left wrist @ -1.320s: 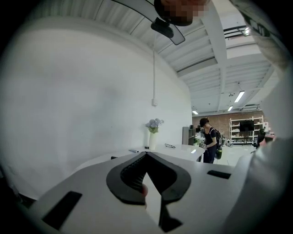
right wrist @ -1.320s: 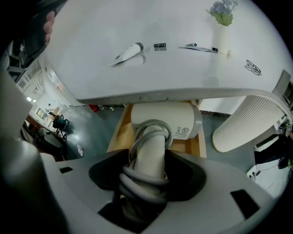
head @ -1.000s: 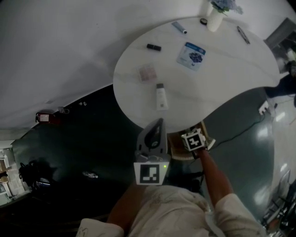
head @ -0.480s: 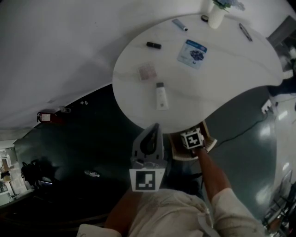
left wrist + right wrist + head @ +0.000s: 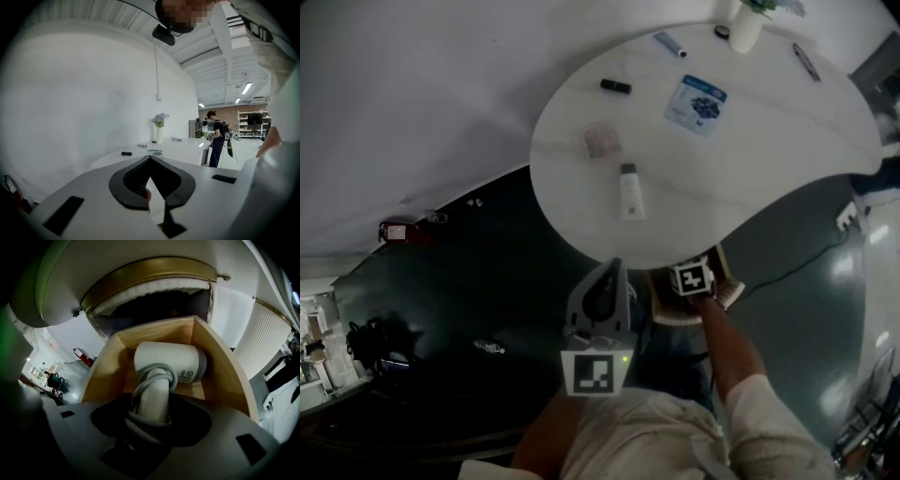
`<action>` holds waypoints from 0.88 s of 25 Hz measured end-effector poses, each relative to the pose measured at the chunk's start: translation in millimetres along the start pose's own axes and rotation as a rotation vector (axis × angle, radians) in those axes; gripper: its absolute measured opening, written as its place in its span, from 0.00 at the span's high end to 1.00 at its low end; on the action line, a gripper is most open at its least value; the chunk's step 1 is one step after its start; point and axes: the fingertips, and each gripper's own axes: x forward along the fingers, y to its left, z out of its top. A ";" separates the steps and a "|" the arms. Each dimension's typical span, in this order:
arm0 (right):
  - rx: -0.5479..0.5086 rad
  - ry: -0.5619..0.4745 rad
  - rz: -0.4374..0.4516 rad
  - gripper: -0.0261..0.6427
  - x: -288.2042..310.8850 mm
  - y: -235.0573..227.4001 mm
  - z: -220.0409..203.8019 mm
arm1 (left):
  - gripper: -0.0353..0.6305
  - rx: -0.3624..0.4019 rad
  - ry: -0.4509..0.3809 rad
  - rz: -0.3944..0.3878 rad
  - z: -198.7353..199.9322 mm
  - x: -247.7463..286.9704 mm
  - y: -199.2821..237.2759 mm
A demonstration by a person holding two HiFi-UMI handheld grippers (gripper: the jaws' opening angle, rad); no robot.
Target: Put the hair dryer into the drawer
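Observation:
The white hair dryer, its grey cord wound round the handle, hangs head first inside the open wooden drawer. My right gripper is shut on the dryer's handle. In the head view only this gripper's marker cube shows, over the drawer at the table's near edge; the dryer is hidden there. My left gripper floats left of the drawer, below the table edge, and points at the table. Its jaws meet at the tips with nothing in them, as the left gripper view shows.
The white rounded table carries a white tube, a pale small box, a black stick, a blue-and-white packet and a vase. Dark floor lies around it. A person stands far behind the table.
My left gripper has rolled and swung a little to the left. My right gripper's cube stays over the drawer with hardly any visible shift.

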 end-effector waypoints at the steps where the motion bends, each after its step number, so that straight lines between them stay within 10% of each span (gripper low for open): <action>1: -0.006 0.003 -0.002 0.58 1.9 0.2 -1.8 | 0.95 0.030 0.003 -0.007 0.0 -0.3 -0.2; 6: -0.008 0.002 -0.010 0.58 9.2 -0.9 -6.1 | 0.95 0.075 0.042 -0.025 -5.7 -3.6 -1.8; 11: -0.047 0.017 -0.032 0.58 16.1 -3.4 -9.3 | 0.95 -0.311 -0.005 0.108 -15.4 -8.5 0.4; 22: 0.027 0.030 -0.037 0.58 18.3 -12.4 -13.0 | 0.95 -0.304 -0.010 0.107 -13.8 -8.2 1.1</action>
